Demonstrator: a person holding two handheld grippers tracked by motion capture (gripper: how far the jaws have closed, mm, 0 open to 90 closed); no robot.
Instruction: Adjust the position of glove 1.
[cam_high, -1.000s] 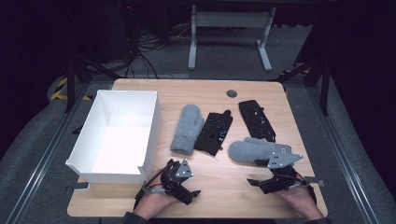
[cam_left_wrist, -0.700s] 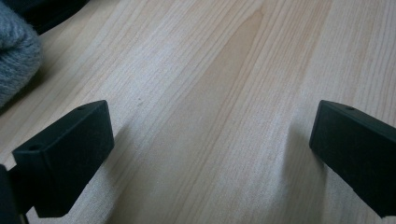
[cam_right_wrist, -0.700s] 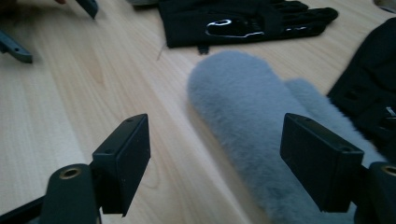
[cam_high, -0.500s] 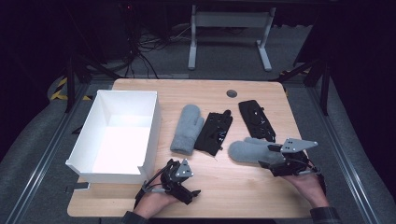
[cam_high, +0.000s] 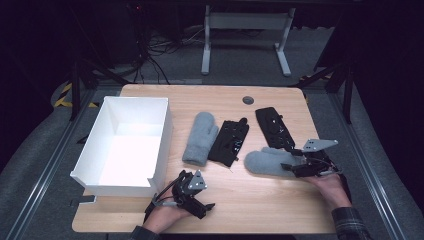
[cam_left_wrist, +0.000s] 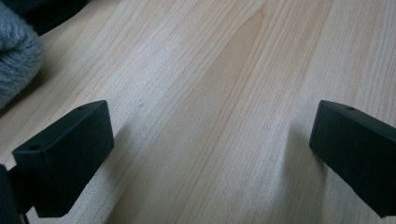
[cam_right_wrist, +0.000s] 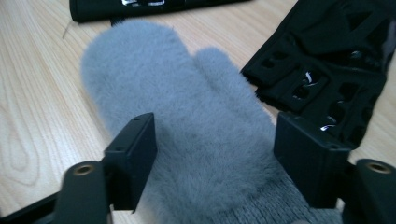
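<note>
Because the right gripper (cam_right_wrist: 215, 158) has its two jaws spread to either side of the grey mitten (cam_right_wrist: 187, 121) near its knitted cuff, the coming move seems to turn on that straddle: in the right gripper view the mitten's long axis runs straight away from the tool, from the cuff at the bottom centre of the frame to the rounded tip at upper left, with the thumb bulging toward the right. The jaws stand apart and are not yet pinching; whether their pads touch the fur I cannot tell.

In the high view this mitten (cam_high: 265, 162) lies right of centre, lengthwise across the frame, its cuff end at the right gripper (cam_high: 300, 167). The left gripper (cam_high: 195, 197) sits at the lower centre, well apart from it, jaws wide and holding nothing; in its own view they frame bare table (cam_left_wrist: 224, 93). So the right hand is plainly the nearer one, and I judge that closing on the cuff is its next step.

By count: two grey mittens, the second mitten (cam_high: 200, 137) lying at centre; two black gloves, one glove (cam_high: 229, 141) just beside that second mitten and another glove (cam_high: 274, 127) at upper right of centre; one white box (cam_high: 162, 135) at left, standing open.
</note>
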